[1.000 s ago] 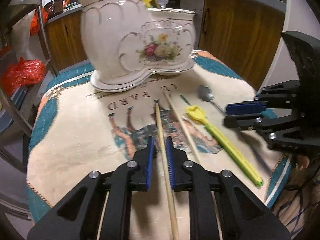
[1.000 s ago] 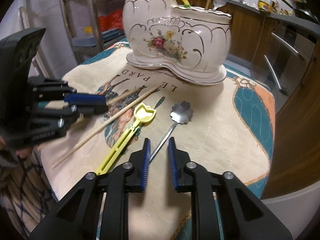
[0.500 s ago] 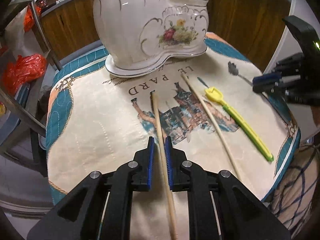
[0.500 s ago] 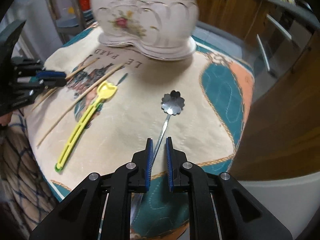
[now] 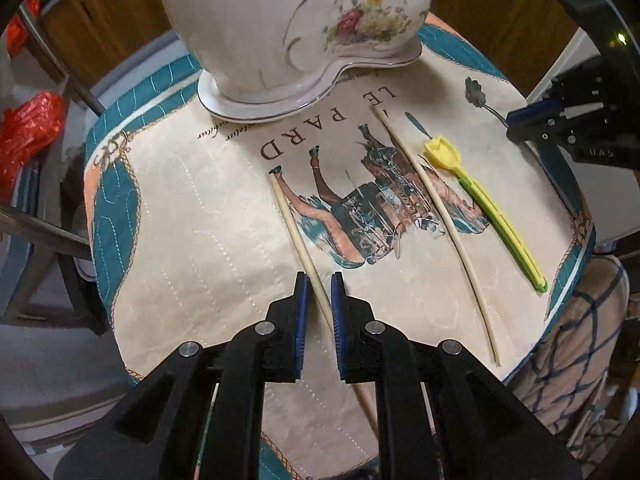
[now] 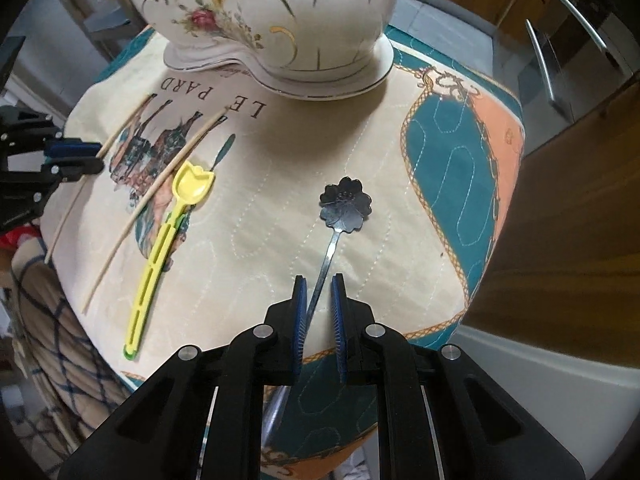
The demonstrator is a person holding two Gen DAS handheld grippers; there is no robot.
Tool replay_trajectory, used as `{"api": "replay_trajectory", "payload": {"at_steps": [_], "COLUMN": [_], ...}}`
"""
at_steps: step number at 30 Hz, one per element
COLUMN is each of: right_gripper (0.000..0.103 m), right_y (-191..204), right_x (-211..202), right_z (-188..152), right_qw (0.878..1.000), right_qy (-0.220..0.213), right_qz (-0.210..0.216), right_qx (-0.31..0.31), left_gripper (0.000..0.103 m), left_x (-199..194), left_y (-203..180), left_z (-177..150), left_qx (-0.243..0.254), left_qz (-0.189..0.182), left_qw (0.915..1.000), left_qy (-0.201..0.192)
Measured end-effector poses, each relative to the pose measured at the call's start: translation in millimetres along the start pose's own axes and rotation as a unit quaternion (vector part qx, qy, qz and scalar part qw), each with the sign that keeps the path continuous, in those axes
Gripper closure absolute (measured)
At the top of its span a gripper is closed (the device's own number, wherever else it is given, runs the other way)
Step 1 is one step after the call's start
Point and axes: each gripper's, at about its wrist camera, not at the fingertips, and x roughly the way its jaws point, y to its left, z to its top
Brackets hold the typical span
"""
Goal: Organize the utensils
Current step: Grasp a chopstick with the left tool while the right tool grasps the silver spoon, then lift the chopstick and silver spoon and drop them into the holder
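Observation:
A wooden chopstick (image 5: 294, 228) lies on the printed cloth (image 5: 192, 216) and runs between the fingers of my left gripper (image 5: 318, 292), which straddles it with a small gap, not clamped. A second chopstick (image 5: 436, 216) and a yellow-green plastic spoon (image 5: 480, 196) lie to its right. A metal flower-bowl spoon (image 6: 345, 204) lies on the cloth; its handle runs between the fingers of my right gripper (image 6: 318, 292), also slightly apart. The white floral ceramic holder (image 5: 288, 20) stands at the back, also in the right wrist view (image 6: 280, 12).
The round table's edge curves close below both grippers. Wooden cabinets (image 6: 568, 184) with metal handles stand right. A red plastic bag (image 5: 28, 132) and a metal rack are at left. A checked cloth (image 5: 572, 344) hangs by the table's right edge.
Both grippers have pulled back and risen toward the table's near edge, sliding along the chopstick and the spoon handle. The utensils stay on the cloth.

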Motion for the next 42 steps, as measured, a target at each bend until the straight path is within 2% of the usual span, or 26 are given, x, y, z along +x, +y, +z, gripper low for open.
{"api": "replay_trajectory", "payload": {"at_steps": [4, 9, 12, 17, 20, 24, 26, 27, 32, 37, 40, 42], "right_gripper": [0.096, 0.099, 0.099, 0.099, 0.099, 0.099, 0.099, 0.099, 0.099, 0.099, 0.099, 0.099], "right_y": [-2.4, -13.0, -12.5, -15.9, -17.1, -20.3, -23.6, -26.1, -29.0, -23.8, -23.1, -26.7], "right_x": [-0.4, -5.1, -14.4, -39.6, -56.0, -73.2, -78.6, -82.2, -93.4, -99.5, -100.2, -102.1], "right_z": [-3.1, -16.5, -24.5, -31.4, -37.8, -43.0, -44.8, -45.9, -41.7, -35.8, -30.8, -28.1], "right_qw": [1.000, 0.998, 0.995, 0.987, 0.978, 0.962, 0.951, 0.943, 0.917, 0.902, 0.890, 0.880], "right_qy": [-0.016, -0.051, -0.082, -0.144, -0.189, -0.250, -0.281, -0.299, -0.357, -0.395, -0.420, -0.435], "right_qz": [0.008, 0.021, 0.037, 0.056, 0.070, 0.082, 0.095, 0.103, 0.130, 0.126, 0.129, 0.141], "right_qx": [0.015, 0.026, 0.032, 0.039, 0.048, 0.073, 0.091, 0.102, 0.123, 0.123, 0.122, 0.125], "left_gripper": [0.098, 0.099, 0.099, 0.099, 0.099, 0.099, 0.099, 0.099, 0.099, 0.099, 0.099, 0.099], "left_x": [1.2, -2.3, -13.4, -42.8, -68.0, -94.0, -101.5, -106.4, -112.6, -113.5, -115.9, -119.7], "left_y": [7.0, 10.9, 10.7, 12.1, 15.0, 11.4, 7.0, 6.9, 1.9, 2.2, 5.5, 9.7], "left_z": [2.3, -11.5, -20.3, -25.0, -30.0, -33.9, -30.6, -30.9, -25.4, -14.6, -8.5, -5.3], "left_qx": [-0.012, -0.029, -0.036, -0.048, -0.056, -0.067, -0.074, -0.078, -0.097, -0.116, -0.124, -0.127], "left_qz": [0.001, -0.003, 0.004, -0.011, -0.024, -0.038, -0.039, -0.046, -0.047, -0.061, -0.068, -0.071], "left_qw": [0.9999, 0.9986, 0.9962, 0.9879, 0.9777, 0.9598, 0.9511, 0.9439, 0.9226, 0.9046, 0.8905, 0.8756], "left_qy": [-0.008, -0.043, -0.079, -0.147, -0.201, -0.270, -0.297, -0.317, -0.370, -0.406, -0.432, -0.461]}}
